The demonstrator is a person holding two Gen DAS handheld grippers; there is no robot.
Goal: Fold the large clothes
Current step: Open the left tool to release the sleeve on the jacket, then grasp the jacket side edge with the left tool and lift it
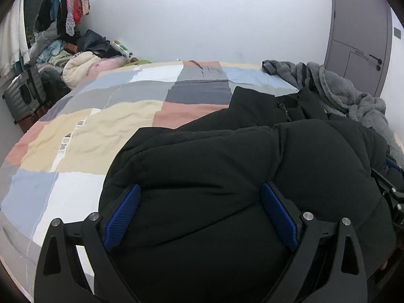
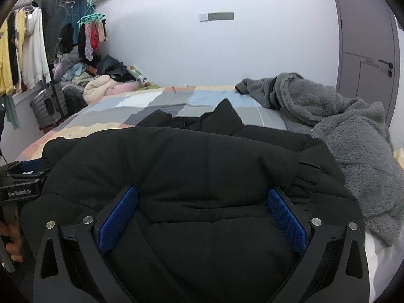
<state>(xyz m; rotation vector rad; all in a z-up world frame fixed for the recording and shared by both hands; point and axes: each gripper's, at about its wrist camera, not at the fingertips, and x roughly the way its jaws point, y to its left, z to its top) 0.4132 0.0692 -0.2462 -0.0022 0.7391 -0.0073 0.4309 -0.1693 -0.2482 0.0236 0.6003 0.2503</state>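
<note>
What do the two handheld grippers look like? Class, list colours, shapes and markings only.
Left gripper: matte black forked frame with triangular cut-outs, silver round bolts, and ribbed blue pads. Right gripper: the same black frame, silver bolts and textured blue pads. The right view shows the left gripper's body with white "GenRobot.AI" lettering.

You have one black puffer jacket point(image 1: 227, 166) filling the lower middle of both views and one grey fleece jacket point(image 2: 353, 136) at the right edge, both on one patchwork bedspread point(image 1: 83, 131). Two grippers are in view, the left gripper point(image 1: 200, 212) and the right gripper point(image 2: 202, 214), each with two blue pads point(image 1: 123, 217) spread wide. At upper left you can count one suitcase point(image 2: 49, 106), one green peg hanger point(image 2: 91, 19) and one uncountable heap of clothes point(image 2: 83, 73); one door point(image 2: 366, 45) stands at upper right.
</note>
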